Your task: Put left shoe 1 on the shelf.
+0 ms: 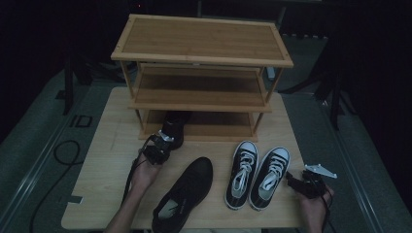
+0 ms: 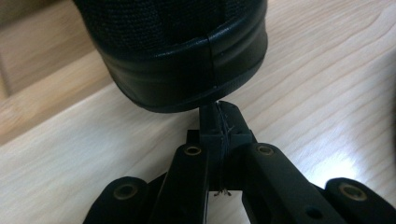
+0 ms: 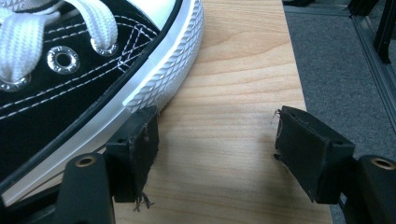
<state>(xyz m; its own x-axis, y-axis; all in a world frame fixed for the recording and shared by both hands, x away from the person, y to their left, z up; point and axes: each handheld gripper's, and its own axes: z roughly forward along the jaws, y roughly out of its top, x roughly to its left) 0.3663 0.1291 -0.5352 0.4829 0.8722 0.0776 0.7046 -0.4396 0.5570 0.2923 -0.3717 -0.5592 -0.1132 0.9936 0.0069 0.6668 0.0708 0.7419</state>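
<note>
While pressed together at the shoe's (image 2: 177, 51) heel rim, left hand-held gripper (image 2: 219, 122) pinching nothing visible. Shoe half inside rack's (image 1: 201, 104) bottom shelf on tabletop (image 1: 104, 145). Light, soft upper, firm sole (best pinched at heel collar). Right hand-held gripper (image 3: 215, 140) spread beside sneaker (image 3: 70, 70).

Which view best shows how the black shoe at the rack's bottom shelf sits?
The high view: the black shoe lies partly under the rack, at the left gripper. The left gripper view gives its heel close up.
</note>
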